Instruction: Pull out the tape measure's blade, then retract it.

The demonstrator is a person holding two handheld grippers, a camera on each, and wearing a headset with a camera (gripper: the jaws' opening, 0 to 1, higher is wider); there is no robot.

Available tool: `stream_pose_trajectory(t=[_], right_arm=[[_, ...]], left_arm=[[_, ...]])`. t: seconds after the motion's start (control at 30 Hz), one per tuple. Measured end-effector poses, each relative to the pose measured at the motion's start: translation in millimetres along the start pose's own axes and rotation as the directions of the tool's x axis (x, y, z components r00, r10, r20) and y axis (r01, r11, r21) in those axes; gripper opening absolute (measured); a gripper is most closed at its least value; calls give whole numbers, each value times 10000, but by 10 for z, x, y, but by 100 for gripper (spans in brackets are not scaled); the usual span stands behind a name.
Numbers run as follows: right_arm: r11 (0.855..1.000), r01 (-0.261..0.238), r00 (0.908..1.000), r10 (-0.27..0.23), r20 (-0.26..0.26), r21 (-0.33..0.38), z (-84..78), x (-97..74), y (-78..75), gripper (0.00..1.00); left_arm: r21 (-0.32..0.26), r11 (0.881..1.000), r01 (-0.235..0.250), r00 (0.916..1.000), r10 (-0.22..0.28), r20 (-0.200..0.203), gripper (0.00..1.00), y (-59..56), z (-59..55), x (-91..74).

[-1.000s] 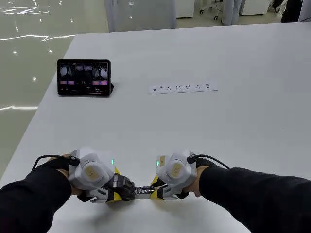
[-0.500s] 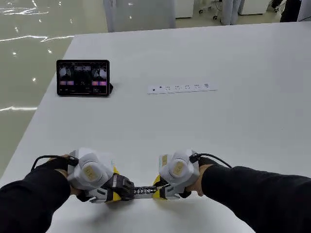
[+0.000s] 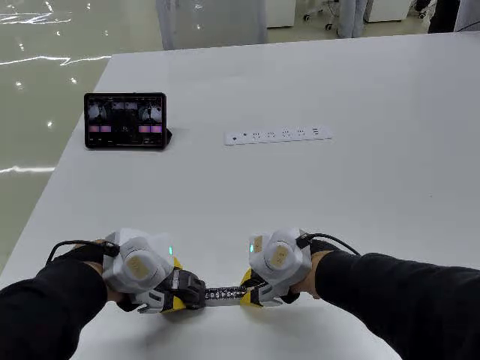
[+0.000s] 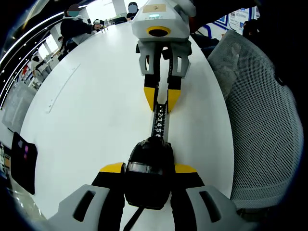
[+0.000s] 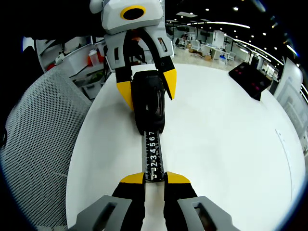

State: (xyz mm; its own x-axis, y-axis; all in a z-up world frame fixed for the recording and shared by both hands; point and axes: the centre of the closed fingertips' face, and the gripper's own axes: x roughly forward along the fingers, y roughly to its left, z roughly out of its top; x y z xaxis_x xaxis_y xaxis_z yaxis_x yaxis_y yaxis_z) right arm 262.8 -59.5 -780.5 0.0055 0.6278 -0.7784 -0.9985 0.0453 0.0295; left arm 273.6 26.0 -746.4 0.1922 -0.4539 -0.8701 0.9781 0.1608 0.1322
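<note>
The black tape measure case (image 4: pixel 149 171) sits between the yellow-tipped jaws of my left gripper (image 4: pixel 150 168), which is shut on it near the table's front edge. Its blade (image 5: pixel 153 154), black with white numbers, runs a short way out to my right gripper (image 5: pixel 155 179), shut on the blade's end. In the head view the left gripper (image 3: pixel 182 291) and right gripper (image 3: pixel 247 294) face each other, with the blade (image 3: pixel 222 294) stretched between them just above the white table (image 3: pixel 300 195). From the right gripper view, the case (image 5: pixel 149 101) shows held in the opposite jaws.
A tablet (image 3: pixel 124 120) stands propped at the table's far left. A white power strip (image 3: pixel 279 136) lies flat near the middle. A grey mesh chair (image 4: pixel 260 120) is just off the near edge. People sit at the far end in the left gripper view.
The right gripper has moved slightly right, away from the left one, and a little more blade shows between them. The left gripper and case have stayed put.
</note>
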Motion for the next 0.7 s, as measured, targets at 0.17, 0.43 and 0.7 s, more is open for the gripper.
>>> stream_pose_trajectory(t=[0.17, 0.43, 0.7], right_arm=[[10000, 0, 10000, 0, -1, 20, -25, -22, -3, 10], [10000, 21, 10000, -21, -39, 39, -64, -48, -2, 10], [9999, 43, 10000, -43, -30, 112, -117, -94, -8, 10]], left_arm=[[-4, 10000, -9, 10000, 9, 16, 31, 0, 1, 3], [25, 10000, -30, 10000, 30, 23, 31, -5, 3, 3], [25, 10000, -17, 10000, 17, -4, 31, -4, 4, 6]])
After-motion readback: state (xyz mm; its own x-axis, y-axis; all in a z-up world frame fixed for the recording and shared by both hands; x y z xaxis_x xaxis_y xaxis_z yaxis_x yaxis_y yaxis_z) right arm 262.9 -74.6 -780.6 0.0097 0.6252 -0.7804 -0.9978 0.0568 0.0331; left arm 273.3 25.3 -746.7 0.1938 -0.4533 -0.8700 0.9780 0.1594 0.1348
